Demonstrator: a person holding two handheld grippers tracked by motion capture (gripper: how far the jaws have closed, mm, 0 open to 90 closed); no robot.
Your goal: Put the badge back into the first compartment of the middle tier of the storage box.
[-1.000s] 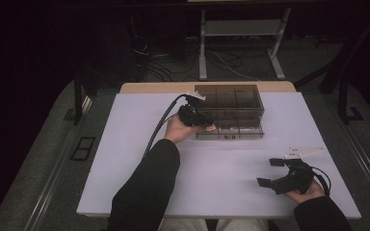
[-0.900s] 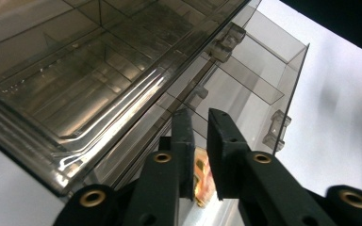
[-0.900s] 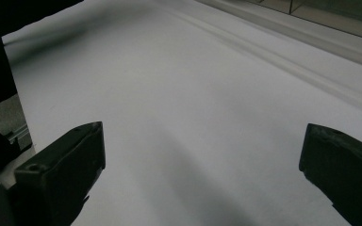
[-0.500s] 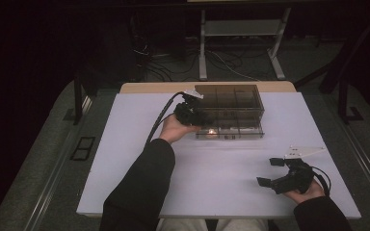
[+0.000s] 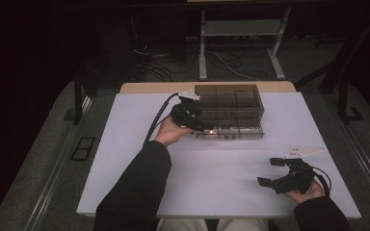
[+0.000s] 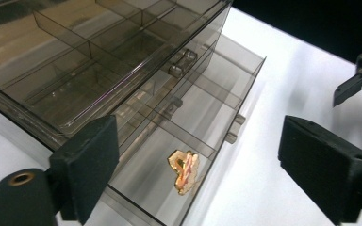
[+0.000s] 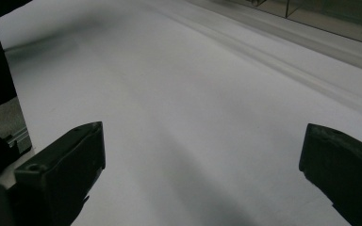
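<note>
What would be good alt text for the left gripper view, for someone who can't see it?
A small gold and pink trinket lies in the open bottom drawer of a smoky clear plastic drawer organizer on a white table. The left gripper hovers over it with its black jaws wide apart and nothing between them.

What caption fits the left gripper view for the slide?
Left gripper, fingers just opened, above a small gold-and-pink trinket lying in the pulled-out drawer of a smoky clear organizer box.

Box (image 6: 122, 61): see-thru smoky plastic, shiny & smooth. Charm (image 6: 185, 171) in the drawer (image 6: 226, 89): gold, shiny, looks like metal w/ pink bits. Table (image 5: 139, 125): white, smooth, matt. Gripper (image 6: 202, 165) pads: black, dull.
</note>
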